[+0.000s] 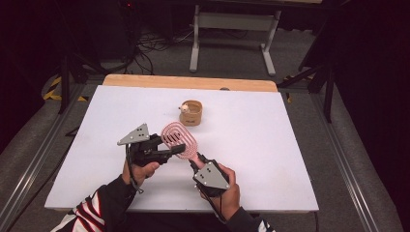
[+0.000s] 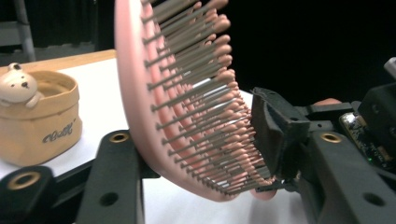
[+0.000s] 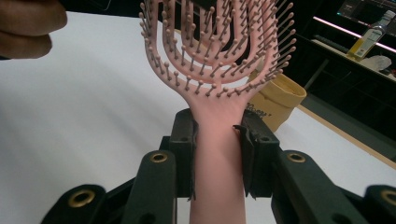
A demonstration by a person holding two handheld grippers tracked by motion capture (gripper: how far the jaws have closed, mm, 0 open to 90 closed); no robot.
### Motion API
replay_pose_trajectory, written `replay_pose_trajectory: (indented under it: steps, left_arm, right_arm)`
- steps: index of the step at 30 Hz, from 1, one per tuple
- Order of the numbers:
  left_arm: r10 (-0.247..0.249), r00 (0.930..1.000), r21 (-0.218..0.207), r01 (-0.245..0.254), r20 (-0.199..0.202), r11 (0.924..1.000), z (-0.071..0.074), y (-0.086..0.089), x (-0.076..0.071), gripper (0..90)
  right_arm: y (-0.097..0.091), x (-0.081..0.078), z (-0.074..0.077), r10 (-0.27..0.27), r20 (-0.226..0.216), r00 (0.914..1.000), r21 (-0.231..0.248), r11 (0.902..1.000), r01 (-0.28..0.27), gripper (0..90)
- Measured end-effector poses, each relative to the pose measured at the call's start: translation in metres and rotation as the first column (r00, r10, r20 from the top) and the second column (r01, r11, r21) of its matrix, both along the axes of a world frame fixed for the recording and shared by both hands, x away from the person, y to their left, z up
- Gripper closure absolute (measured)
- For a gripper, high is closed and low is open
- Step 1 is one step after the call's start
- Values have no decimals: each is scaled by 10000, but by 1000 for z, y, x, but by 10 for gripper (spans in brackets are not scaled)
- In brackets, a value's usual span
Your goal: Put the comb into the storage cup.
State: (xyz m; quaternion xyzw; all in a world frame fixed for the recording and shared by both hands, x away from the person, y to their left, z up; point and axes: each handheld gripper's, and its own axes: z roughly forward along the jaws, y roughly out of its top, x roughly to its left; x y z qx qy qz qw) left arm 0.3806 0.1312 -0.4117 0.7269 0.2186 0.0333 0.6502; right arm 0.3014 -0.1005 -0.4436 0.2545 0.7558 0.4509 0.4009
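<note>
Pink hairbrush held above the white table [image 1: 270,145], centre of the high view.
You have the right gripper [image 3: 218,140] clamped on the hairbrush [image 1: 180,139] handle; your left gripper [image 2: 198,154] closes on its head, bristles touching one pad; the tan cup [image 1: 191,112] stands just beyond.

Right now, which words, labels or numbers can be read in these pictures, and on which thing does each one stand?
Dark cursive word on the side of the tan bear cup: too blurred to read for sure.
Label on the yellow bottle in the background: too small to read.
Pink hairbrush and both grippers: no text to be seen.
</note>
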Motion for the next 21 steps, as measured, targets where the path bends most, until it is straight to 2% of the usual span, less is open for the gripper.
replay_pose_trajectory:
  steps: [2, 6, 10, 21]
  left_arm:
    - [-98, 9999, -83, 98, -50, 9999, 1, 0, 0, 543]
    - [-280, 9996, -342, 284, 103, 9990, 3, -1, -1, 589]
    - [-386, 9985, -266, 397, 393, 9989, 5, -5, -4, 619]
    - [-325, 9982, -290, 340, 506, 9990, 7, -5, -7, 632]
  right_arm:
    - [1, -1, 0, -96, 34, 9999, -94, 9999, 97, 698]
    - [1, -2, 1, -140, 69, 9999, -133, 9998, 141, 696]
    - [-1, 0, 1, -174, -68, 9998, -24, 9998, 174, 696]
    - [0, 1, 1, -1, -210, 9998, 115, 9999, 3, 682]
